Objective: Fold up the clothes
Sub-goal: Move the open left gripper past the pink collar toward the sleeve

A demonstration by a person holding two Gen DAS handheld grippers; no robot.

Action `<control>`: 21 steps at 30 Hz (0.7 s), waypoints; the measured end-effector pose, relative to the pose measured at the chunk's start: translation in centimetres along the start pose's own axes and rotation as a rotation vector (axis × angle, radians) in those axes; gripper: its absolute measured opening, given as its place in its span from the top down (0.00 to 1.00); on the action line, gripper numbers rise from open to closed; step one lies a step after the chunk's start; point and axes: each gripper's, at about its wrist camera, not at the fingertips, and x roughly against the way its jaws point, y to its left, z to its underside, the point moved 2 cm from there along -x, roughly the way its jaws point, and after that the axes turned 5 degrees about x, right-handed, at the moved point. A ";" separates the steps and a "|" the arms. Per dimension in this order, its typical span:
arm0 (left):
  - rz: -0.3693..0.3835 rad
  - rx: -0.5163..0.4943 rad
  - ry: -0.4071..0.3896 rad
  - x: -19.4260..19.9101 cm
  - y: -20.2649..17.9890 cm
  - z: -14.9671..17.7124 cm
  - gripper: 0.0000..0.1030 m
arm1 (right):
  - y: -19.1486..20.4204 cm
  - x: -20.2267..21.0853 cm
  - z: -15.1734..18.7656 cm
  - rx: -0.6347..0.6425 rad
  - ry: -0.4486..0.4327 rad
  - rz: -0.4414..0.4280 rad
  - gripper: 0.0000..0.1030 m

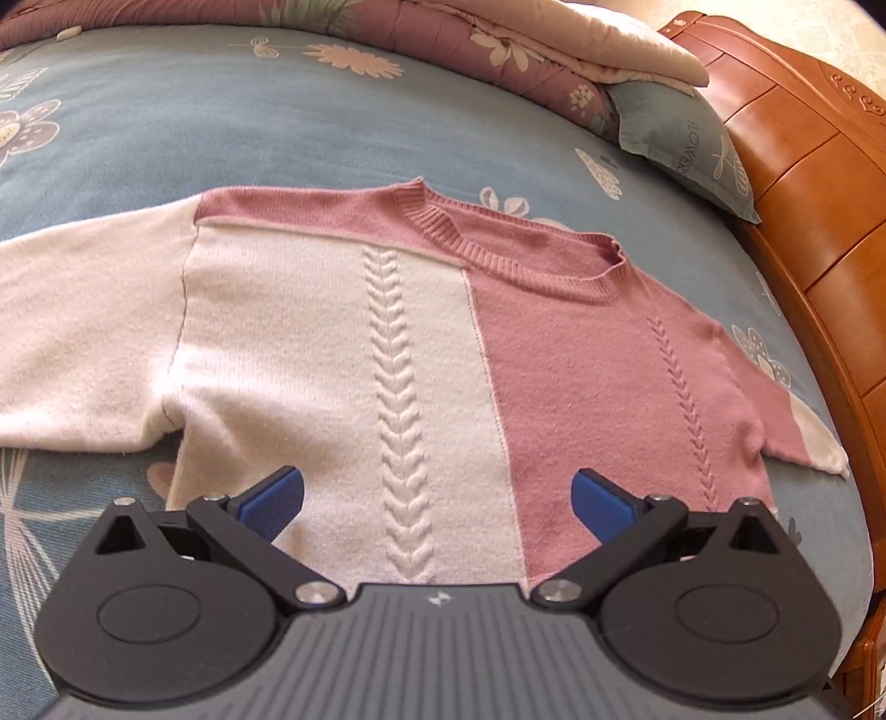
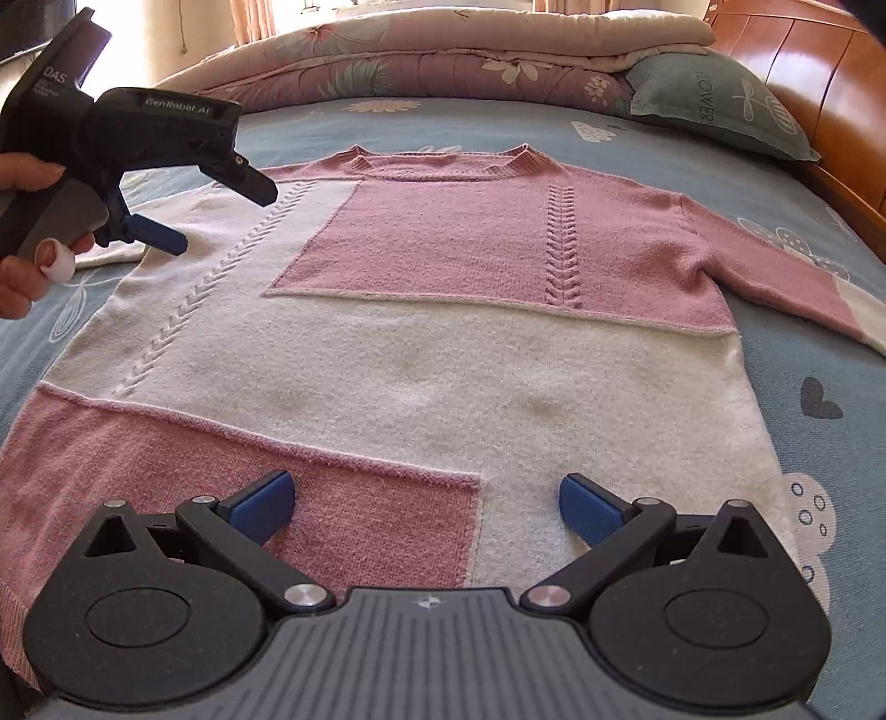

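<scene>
Right wrist view puts the right gripper [image 2: 426, 507] nearest, its blue-padded fingers [image 2: 260, 507] spread wide with nothing between them, poised over the lower part of the sweater [image 2: 443, 354]. One finger is over the pink panel near the hem, the other over the cream knit. The sweater lies flat and face up on the bed sheet [image 2: 830, 443], a blue-grey cloth with flower prints, hem toward this camera and neckline [image 2: 443, 163] away. Farther back on the left, a person's hand [image 2: 22, 266] grips the handle of the left gripper [image 2: 210, 216], which hovers above the sweater's cream shoulder beside the cable-knit stripe; its fingers stand apart and hold nothing.

Left wrist view shows the same left gripper [image 1: 437, 507] with blue fingers [image 1: 274, 504] wide open, over the sweater's [image 1: 432, 343] chest where cream meets pink. The cream sleeve [image 1: 83, 332] stretches out to the left, and the pink sleeve with its cream cuff [image 1: 819, 448] to the right. Beyond the neckline [image 1: 526, 249] lie open sheet [image 1: 194, 138], then a grey-green pillow [image 1: 675, 138] and a folded floral quilt [image 1: 498, 50]. A wooden headboard [image 1: 819, 194] bounds the bed on the right.
</scene>
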 end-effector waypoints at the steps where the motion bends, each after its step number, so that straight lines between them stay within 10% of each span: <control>1: 0.008 0.009 -0.002 -0.4 0.5 0.5 0.01 | 0.0 -0.1 -0.1 0.000 0.002 0.001 0.00; 10: 0.083 0.046 -0.132 2.0 1.9 -2.7 0.01 | 0.2 -0.1 -0.2 0.018 0.006 0.002 0.00; 21: 0.042 0.035 -0.106 1.9 3.2 -1.0 0.01 | 0.1 0.0 -0.2 0.029 0.008 -0.006 0.00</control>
